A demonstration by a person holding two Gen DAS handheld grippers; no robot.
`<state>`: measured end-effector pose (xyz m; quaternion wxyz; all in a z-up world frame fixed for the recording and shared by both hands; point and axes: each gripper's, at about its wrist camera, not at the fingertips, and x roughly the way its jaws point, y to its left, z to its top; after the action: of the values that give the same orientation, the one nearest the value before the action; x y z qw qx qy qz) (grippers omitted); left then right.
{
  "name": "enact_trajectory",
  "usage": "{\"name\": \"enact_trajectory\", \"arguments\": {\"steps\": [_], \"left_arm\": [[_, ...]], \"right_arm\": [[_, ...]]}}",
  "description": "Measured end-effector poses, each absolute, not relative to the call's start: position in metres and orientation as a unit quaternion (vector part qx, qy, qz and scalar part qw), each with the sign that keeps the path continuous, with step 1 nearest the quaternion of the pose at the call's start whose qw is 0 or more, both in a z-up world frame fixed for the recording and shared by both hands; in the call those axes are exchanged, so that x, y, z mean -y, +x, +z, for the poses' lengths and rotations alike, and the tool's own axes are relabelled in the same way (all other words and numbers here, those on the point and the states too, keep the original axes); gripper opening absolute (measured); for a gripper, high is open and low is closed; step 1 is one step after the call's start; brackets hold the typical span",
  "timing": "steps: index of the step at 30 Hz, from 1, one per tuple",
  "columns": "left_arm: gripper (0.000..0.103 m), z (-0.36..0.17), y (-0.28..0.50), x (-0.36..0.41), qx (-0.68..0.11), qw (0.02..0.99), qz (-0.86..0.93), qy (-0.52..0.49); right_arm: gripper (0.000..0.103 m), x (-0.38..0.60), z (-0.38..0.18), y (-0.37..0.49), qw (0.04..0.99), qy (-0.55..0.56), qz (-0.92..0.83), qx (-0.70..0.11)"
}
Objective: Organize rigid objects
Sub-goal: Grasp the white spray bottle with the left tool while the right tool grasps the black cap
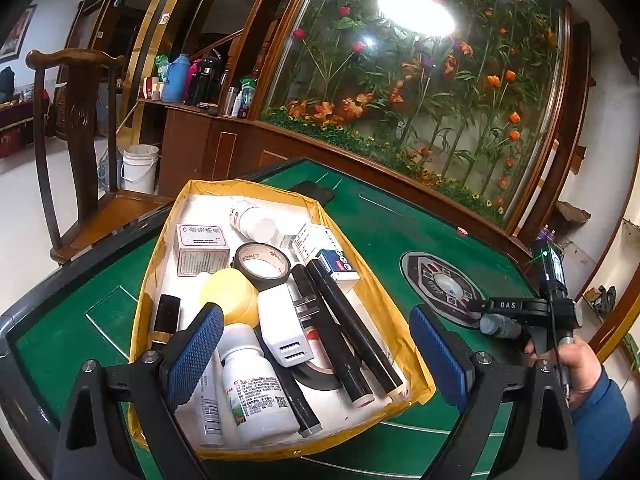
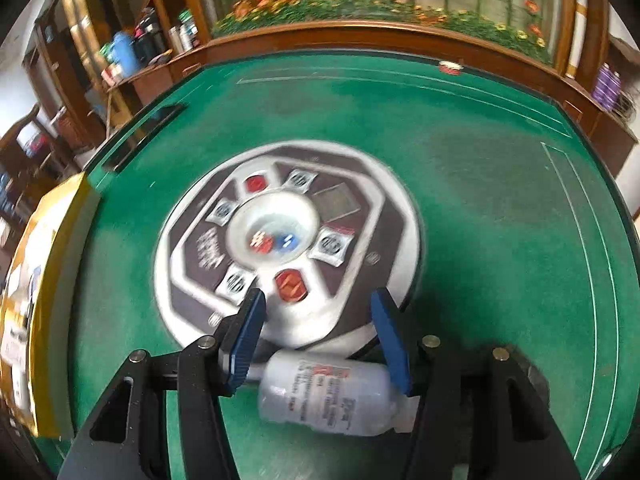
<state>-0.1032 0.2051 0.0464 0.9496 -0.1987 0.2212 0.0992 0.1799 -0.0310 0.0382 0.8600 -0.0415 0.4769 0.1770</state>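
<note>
A small white bottle [image 2: 328, 396] lies on its side on the green felt, at the near rim of the round control panel [image 2: 288, 240]. My right gripper [image 2: 318, 296] is open and straddles the bottle, which lies low between its fingers. The pads stand close to its ends; I cannot tell whether they touch. The left wrist view shows the same right gripper [image 1: 492, 312] in a person's hand over that bottle [image 1: 500, 326]. My left gripper [image 1: 316, 316] hangs open above the yellow-rimmed tray [image 1: 400, 320], holding nothing.
The tray holds a white pill bottle [image 1: 256, 396], a yellow round lid [image 1: 230, 294], a black tape roll [image 1: 262, 266], a white charger [image 1: 282, 328], two black tubes [image 1: 352, 328] and small boxes [image 1: 202, 250]. A wooden chair [image 1: 76, 120] stands beyond the table's left side.
</note>
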Motion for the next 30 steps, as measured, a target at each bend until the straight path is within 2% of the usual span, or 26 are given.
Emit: {"name": "enact_trajectory", "arguments": {"steps": [6,10,15,20,26,30], "left_arm": [[0.096,0.047,-0.103,-0.204,-0.221,0.950,0.099,-0.197],[0.096,0.048,-0.104,-0.199,-0.217,0.952,0.095,-0.195],[0.096,0.063,-0.104,-0.179,-0.212,0.952,0.053,-0.213],[0.096,0.093,-0.083,-0.124,-0.241,0.955,-0.033,-0.170],[0.096,0.078,-0.053,-0.032,-0.307,0.945,-0.111,-0.006],[0.096,0.064,-0.040,0.009,-0.315,0.934,-0.133,0.102]], "right_arm": [[0.055,0.030,0.041,0.144,0.815,-0.021,0.265,-0.515],[0.055,0.050,0.048,0.109,0.744,0.068,0.392,-0.536],[0.055,0.112,0.088,0.105,0.829,0.082,0.325,-0.447],[0.055,0.166,0.082,0.120,0.835,0.158,0.289,-0.442],[0.055,0.184,0.076,0.133,0.832,0.196,0.260,-0.450],[0.057,0.198,0.079,0.136,0.841,0.214,0.229,-0.442]]}}
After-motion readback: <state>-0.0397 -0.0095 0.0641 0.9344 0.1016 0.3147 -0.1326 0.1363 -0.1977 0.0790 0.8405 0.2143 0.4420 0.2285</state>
